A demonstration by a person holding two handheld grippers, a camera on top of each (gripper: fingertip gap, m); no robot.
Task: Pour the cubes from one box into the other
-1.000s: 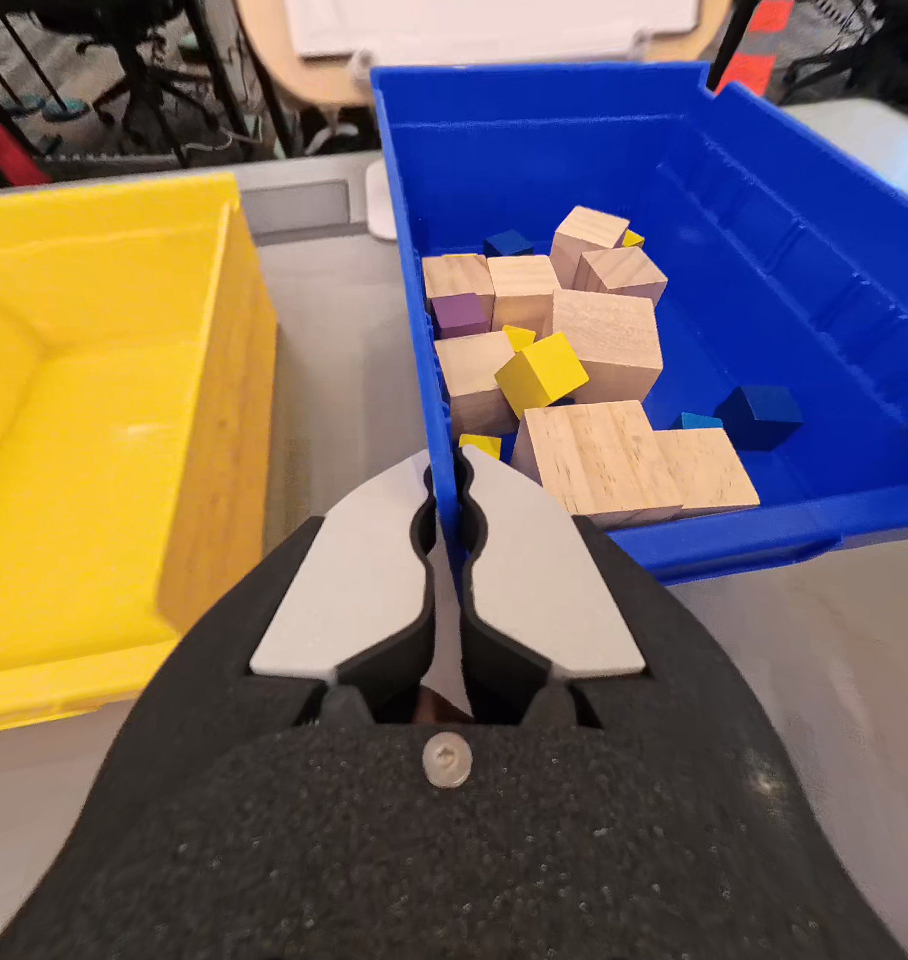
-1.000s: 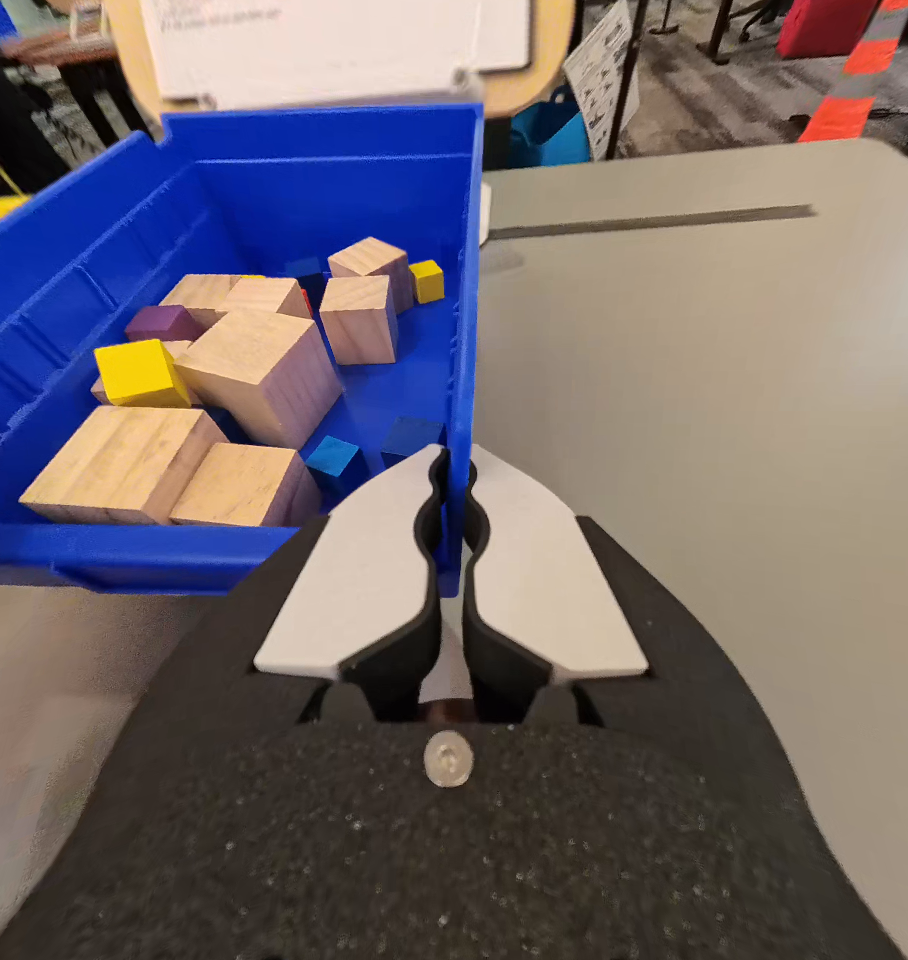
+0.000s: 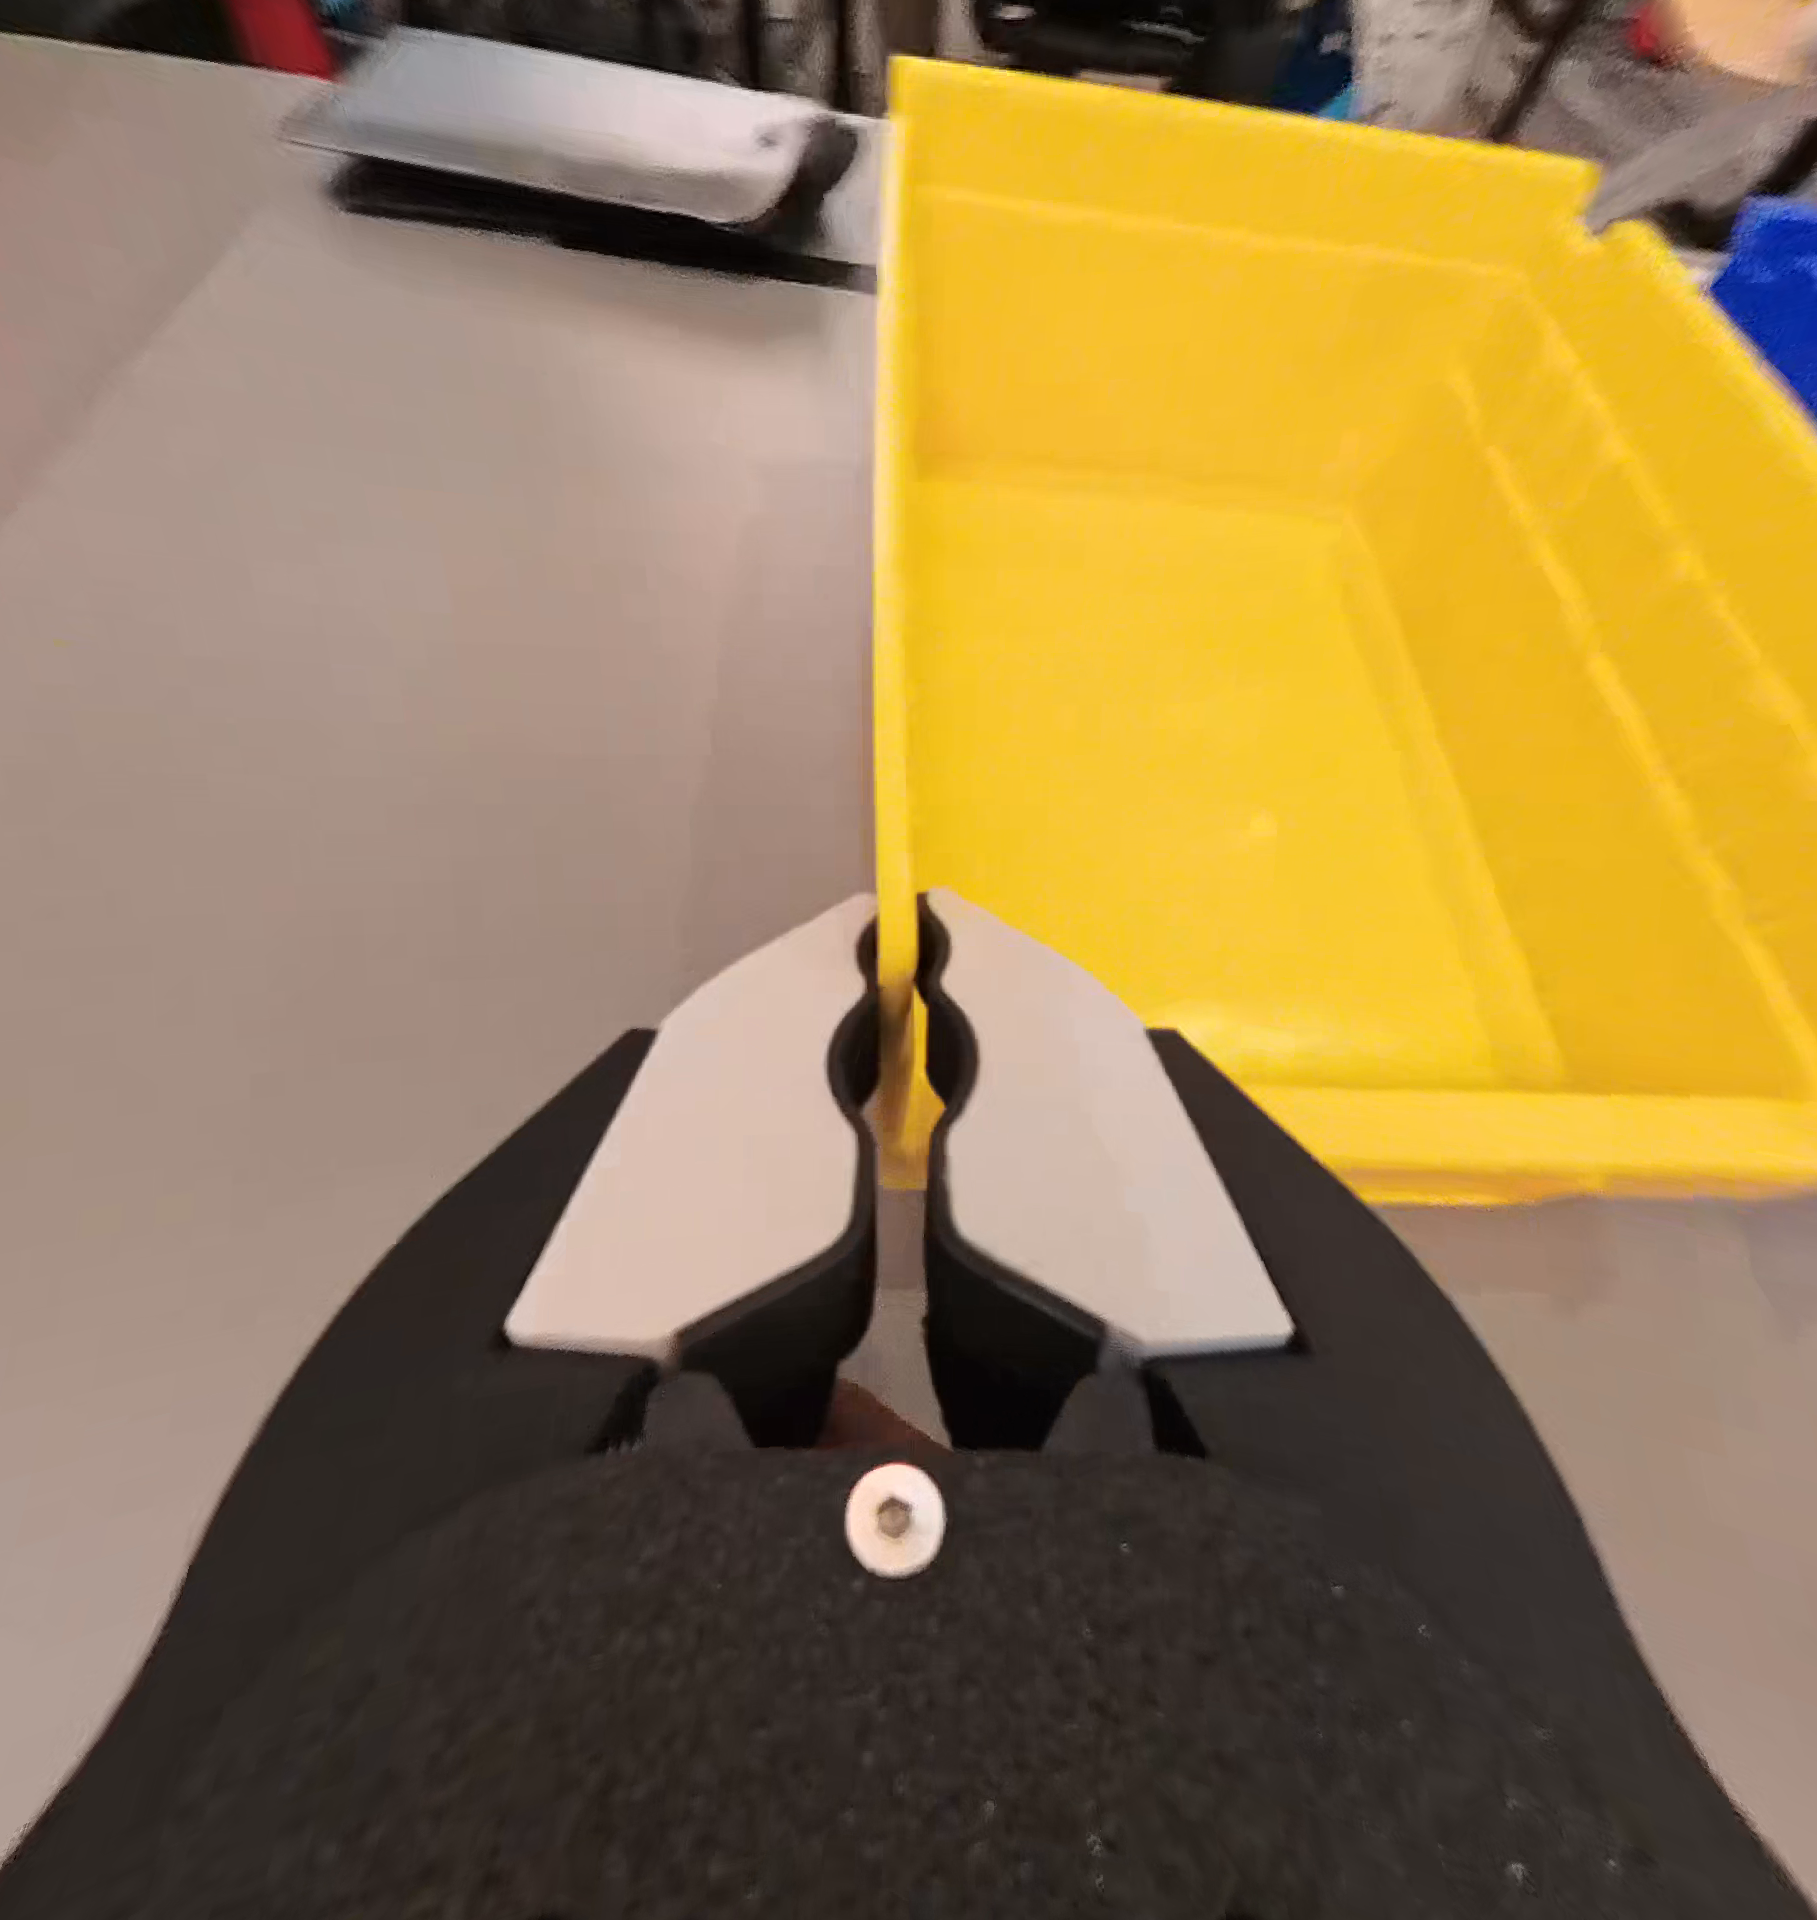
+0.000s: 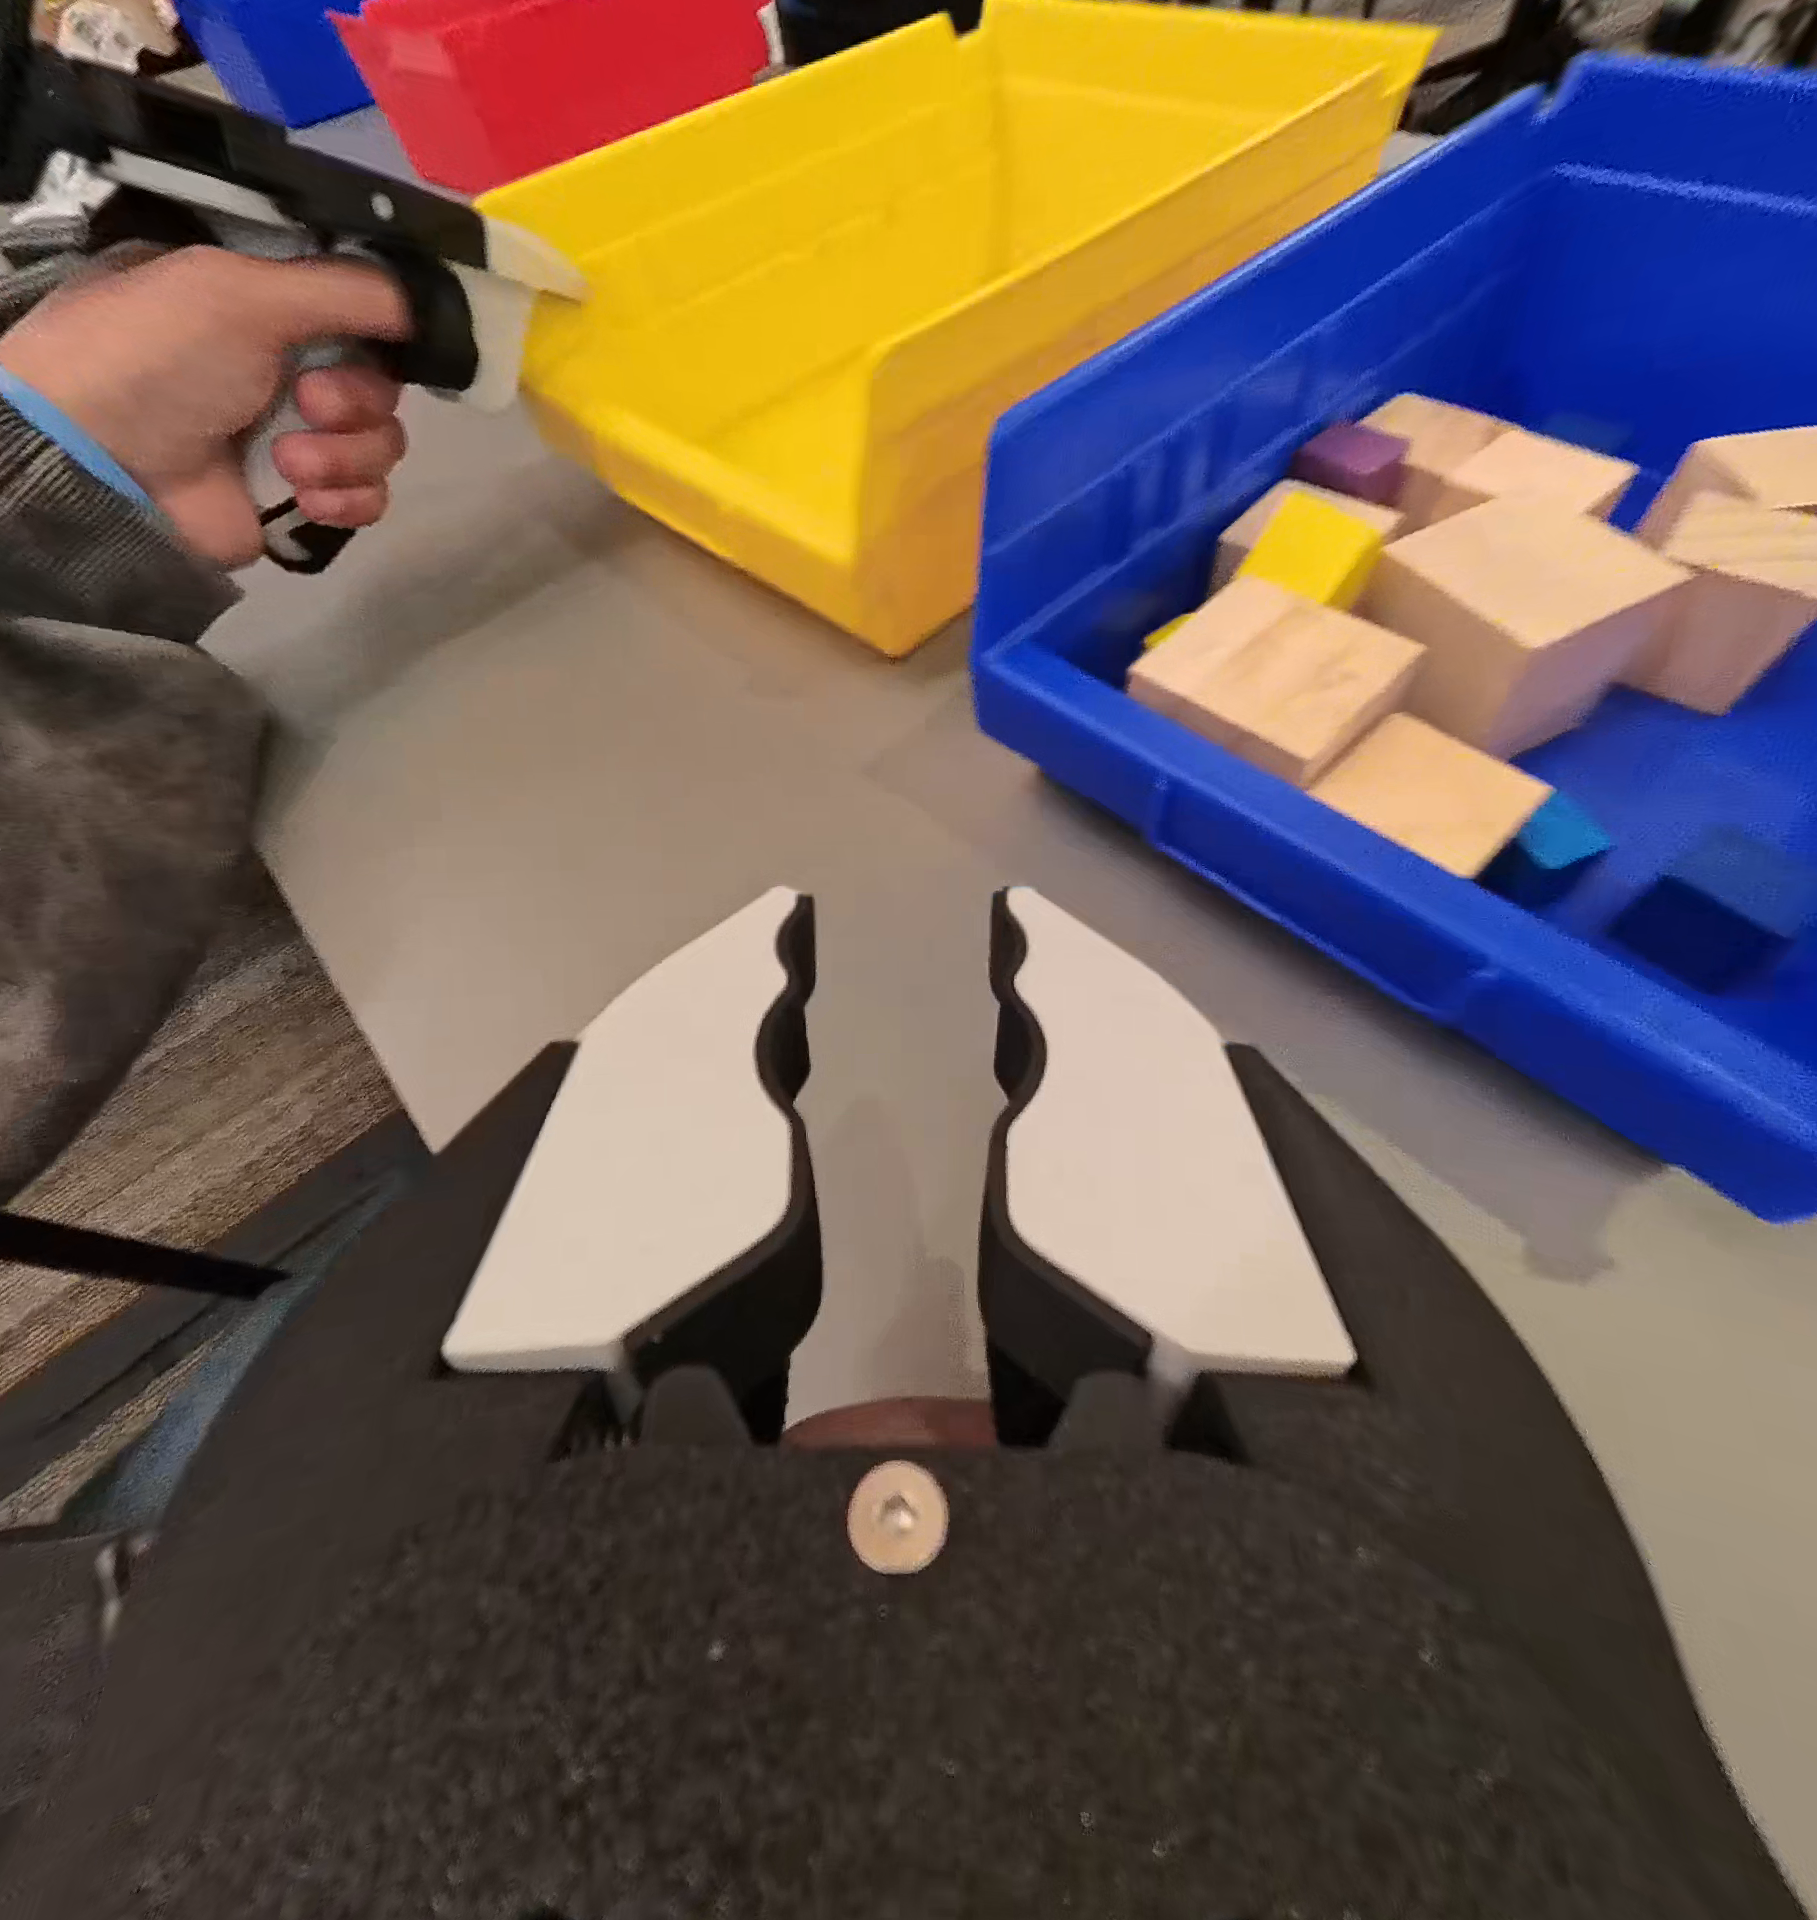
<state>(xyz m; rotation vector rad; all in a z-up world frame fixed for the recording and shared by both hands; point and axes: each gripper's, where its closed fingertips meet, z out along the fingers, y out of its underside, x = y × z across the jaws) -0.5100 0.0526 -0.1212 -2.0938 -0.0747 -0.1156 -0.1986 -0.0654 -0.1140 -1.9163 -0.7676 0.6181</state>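
Two boxes lay ahead: your spread, empty right gripper [image 4: 899,904] had the blue box [image 4: 1299,873] at two o'clock; your left gripper [image 3: 899,914] pinched the yellow box [image 3: 896,623] wall.

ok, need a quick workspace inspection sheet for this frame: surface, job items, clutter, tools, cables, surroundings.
Surface: grey table, bare between the bins.
Job's things: yellow bin empty; blue bin beside it holds wooden cubes and small coloured ones.
Clutter: red bin behind the yellow one; flat grey device at the table's far edge.
Tools: left tool shut on the yellow bin's wall; right tool open, empty, over the table.
Cables: nothing seen.
Surroundings: carpet floor, blurred furniture.
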